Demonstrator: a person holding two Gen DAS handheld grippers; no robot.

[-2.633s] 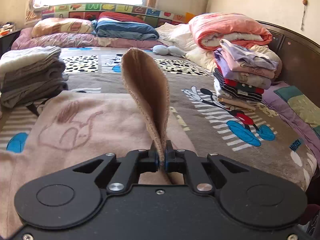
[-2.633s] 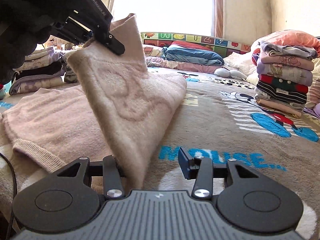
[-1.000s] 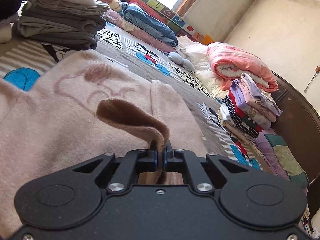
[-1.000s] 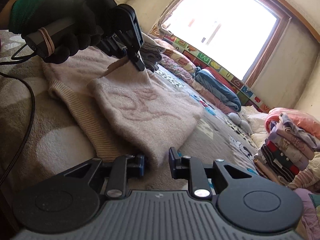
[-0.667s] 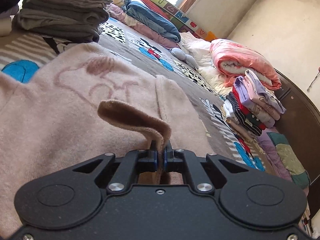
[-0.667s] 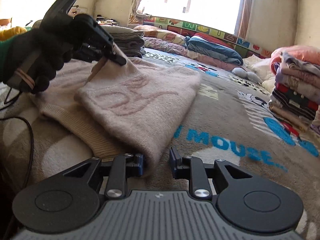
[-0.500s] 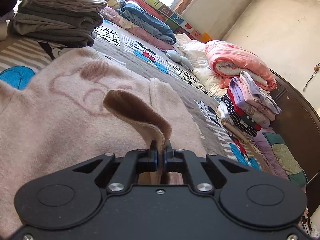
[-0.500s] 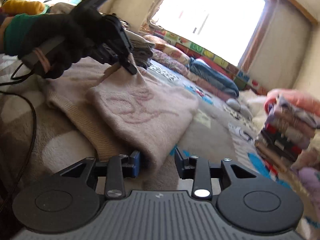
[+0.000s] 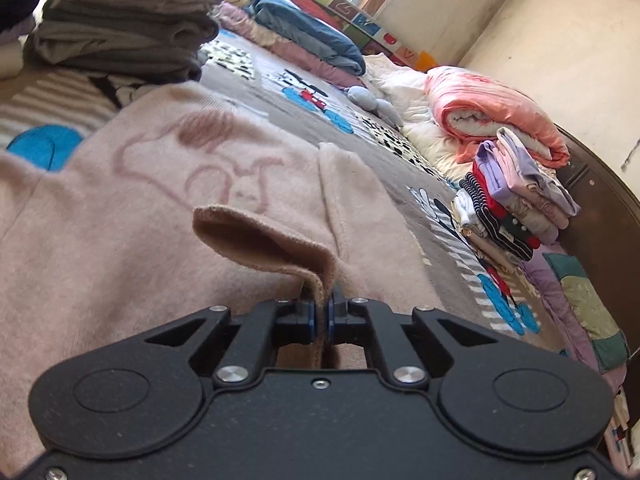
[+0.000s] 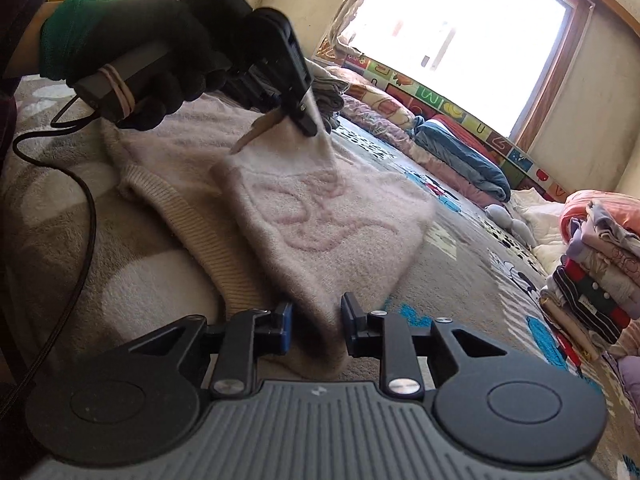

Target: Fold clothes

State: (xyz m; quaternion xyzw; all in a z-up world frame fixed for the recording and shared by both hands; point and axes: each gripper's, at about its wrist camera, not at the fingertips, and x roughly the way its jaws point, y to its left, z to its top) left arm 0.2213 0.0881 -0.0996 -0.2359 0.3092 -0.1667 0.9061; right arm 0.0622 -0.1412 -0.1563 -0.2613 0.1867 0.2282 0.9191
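On the cartoon-print bed blanket point(image 10: 472, 276) lies a fuzzy pale-pink knit sweater point(image 10: 320, 220), half folded. It looks soft, floppy and light, so corners and hems are the best grab spots. Left gripper point(image 9: 321, 317) pinches a corner, lower than 2.6 s ago; right gripper point(image 10: 316, 320) stays spread around the folded edge.

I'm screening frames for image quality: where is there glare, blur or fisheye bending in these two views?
Right wrist view: the window is blown out white, the walls bow with distortion, and the left gripper and pink sweater look slightly motion-blurred. Left wrist view: evenly lit, the sky patch at the top is overexposed, the headboard curves, and the near sweater is soft.
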